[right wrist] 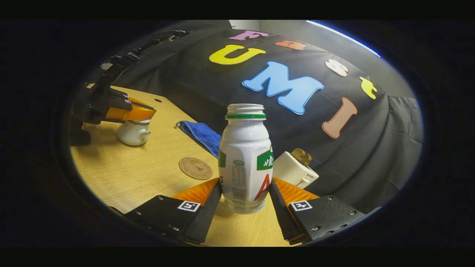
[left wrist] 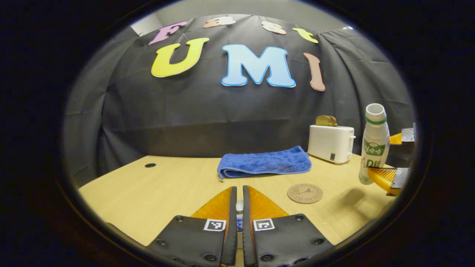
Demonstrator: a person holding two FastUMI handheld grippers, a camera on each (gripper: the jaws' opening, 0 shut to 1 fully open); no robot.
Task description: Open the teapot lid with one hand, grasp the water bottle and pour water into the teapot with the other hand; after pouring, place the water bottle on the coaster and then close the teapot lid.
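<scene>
Your right gripper (right wrist: 245,196) has its two fingers pressed on the lower body of the water bottle (right wrist: 245,159), one on each side; the bottle is uncapped and held just off the table (right wrist: 122,174), its base clear of the wood, with its shadow under it. In the left gripper view you see the same bottle (left wrist: 374,144) at about 3 o'clock, tilted slightly, with the right gripper's fingers (left wrist: 384,178) around it.

Your left gripper (left wrist: 239,207) is nearly closed, with a narrow slit between the fingers, and a small pale thing sits in that slit; I cannot tell from that view what it is. In the right gripper view, at about 10 o'clock, the left gripper (right wrist: 143,113) sits right on top of the teapot (right wrist: 133,132), at the lid; whether the lid is lifted you cannot tell.

The coaster (left wrist: 305,193) lies flat on the table between the two grippers, with the bottle near it but not on it. Behind it lies a folded blue towel (left wrist: 265,163), and at 2 o'clock a white toaster (left wrist: 330,142) with bread in its slot.
</scene>
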